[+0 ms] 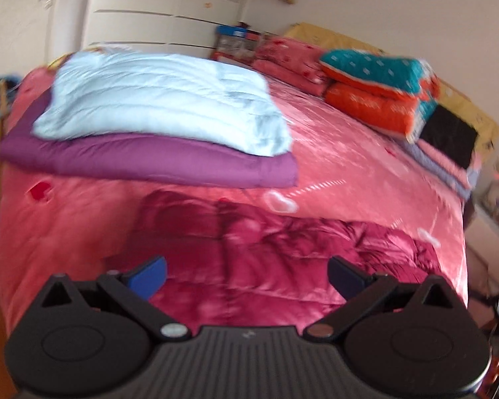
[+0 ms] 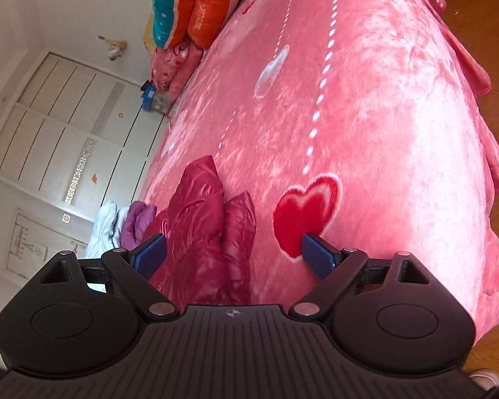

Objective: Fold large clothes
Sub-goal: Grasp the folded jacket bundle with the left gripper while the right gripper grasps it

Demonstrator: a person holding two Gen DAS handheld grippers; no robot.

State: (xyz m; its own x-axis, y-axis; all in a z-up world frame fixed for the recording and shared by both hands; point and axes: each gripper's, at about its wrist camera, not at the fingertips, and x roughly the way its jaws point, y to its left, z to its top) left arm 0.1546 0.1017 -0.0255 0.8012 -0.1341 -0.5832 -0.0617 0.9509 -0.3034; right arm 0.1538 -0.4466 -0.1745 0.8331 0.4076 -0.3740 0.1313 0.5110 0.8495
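A dark crimson puffer jacket (image 1: 282, 249) lies spread and crumpled on the pink bed near its front edge. My left gripper (image 1: 248, 277) hovers over it, open, nothing between its blue pads. In the right wrist view the same jacket (image 2: 203, 232) shows bunched sleeves between and beyond the fingers. My right gripper (image 2: 234, 257) is open just above the jacket's end. Farther back, a folded pale blue jacket (image 1: 163, 99) rests on a folded purple jacket (image 1: 156, 163).
The pink heart-patterned bedspread (image 2: 366, 116) covers the whole bed. Stacked teal and orange quilts (image 1: 379, 89) and pink pillows (image 1: 289, 60) sit at the far side. White wardrobe doors (image 2: 66, 126) stand behind. Wooden floor (image 2: 482, 16) borders the bed's edge.
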